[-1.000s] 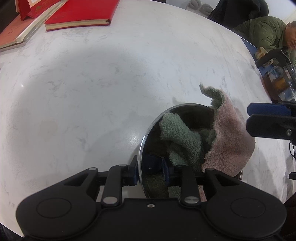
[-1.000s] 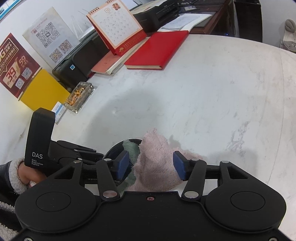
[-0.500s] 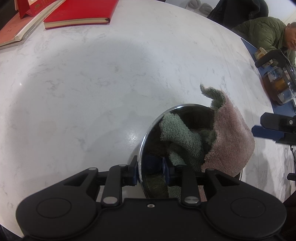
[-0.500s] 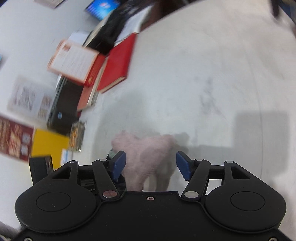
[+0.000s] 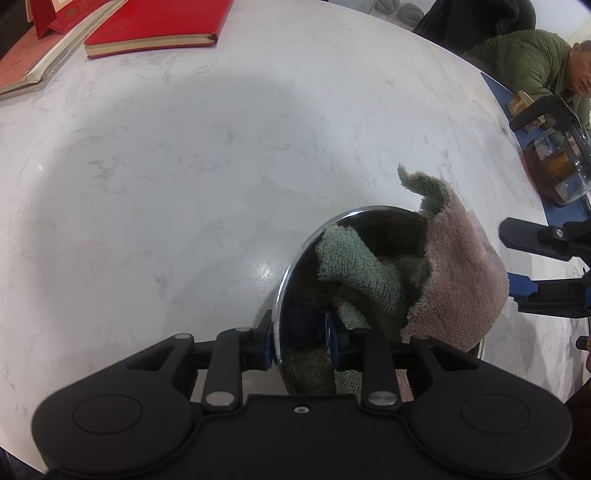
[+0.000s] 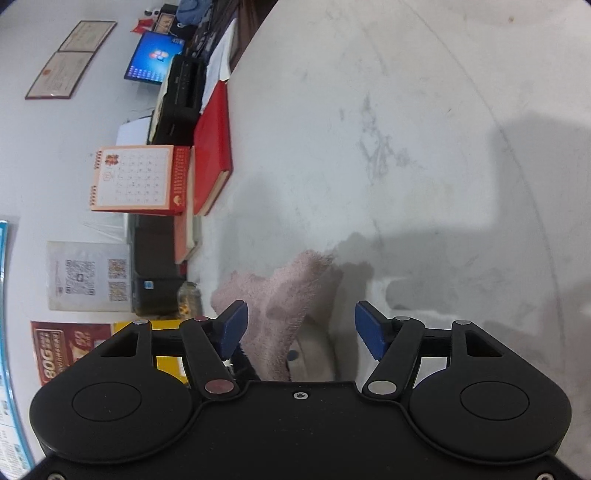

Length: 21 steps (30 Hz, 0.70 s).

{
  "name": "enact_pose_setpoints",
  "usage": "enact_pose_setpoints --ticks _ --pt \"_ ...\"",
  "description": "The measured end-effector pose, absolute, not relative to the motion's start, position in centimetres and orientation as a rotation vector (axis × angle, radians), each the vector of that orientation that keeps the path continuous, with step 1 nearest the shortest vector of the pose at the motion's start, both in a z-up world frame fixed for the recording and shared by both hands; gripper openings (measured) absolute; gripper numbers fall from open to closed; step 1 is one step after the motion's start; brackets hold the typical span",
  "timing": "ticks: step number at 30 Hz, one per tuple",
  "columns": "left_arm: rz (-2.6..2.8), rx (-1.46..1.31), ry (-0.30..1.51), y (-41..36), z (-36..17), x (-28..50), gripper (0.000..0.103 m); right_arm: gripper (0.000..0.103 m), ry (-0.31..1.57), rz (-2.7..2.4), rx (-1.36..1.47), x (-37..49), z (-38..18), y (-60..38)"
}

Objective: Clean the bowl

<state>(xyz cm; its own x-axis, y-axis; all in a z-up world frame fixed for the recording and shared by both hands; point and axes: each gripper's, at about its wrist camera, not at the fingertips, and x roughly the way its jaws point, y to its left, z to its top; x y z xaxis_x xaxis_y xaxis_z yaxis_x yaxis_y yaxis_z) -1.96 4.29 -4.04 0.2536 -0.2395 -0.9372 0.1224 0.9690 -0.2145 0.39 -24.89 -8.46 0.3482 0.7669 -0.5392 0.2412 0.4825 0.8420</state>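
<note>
A shiny steel bowl stands on the white marble table, low in the left wrist view. A pink-and-green cloth lies in it and drapes over its right rim. My left gripper is shut on the bowl's near rim, one finger outside, one inside. My right gripper is open and empty, rolled sideways, with the cloth between and beyond its fingers; it also shows at the right edge of the left wrist view.
Red books lie at the table's far left. A glass teapot and a seated man are at the far right. A desk calendar, printer and posters line the wall.
My right gripper has drawn back from the cloth and rolled strongly sideways, still open. The left gripper, bowl and cloth have stayed put.
</note>
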Motion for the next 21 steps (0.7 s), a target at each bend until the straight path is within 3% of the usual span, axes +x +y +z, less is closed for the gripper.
enact_pose_setpoints --ticks 5,14,21 --pt "-0.25 -0.109 1.291 4.3 -4.2 -2.0 0.026 0.056 1.203 0.447 1.078 0.4 -8.9 -24.6" --pt "-0.255 -0.104 1.291 4.3 -4.2 -2.0 0.026 0.015 1.154 0.509 1.073 0.4 -8.1 -24.4" --pt "-0.259 -0.1 1.288 4.2 -4.2 -2.0 0.026 0.008 1.098 0.56 1.031 0.4 -6.2 -24.2"
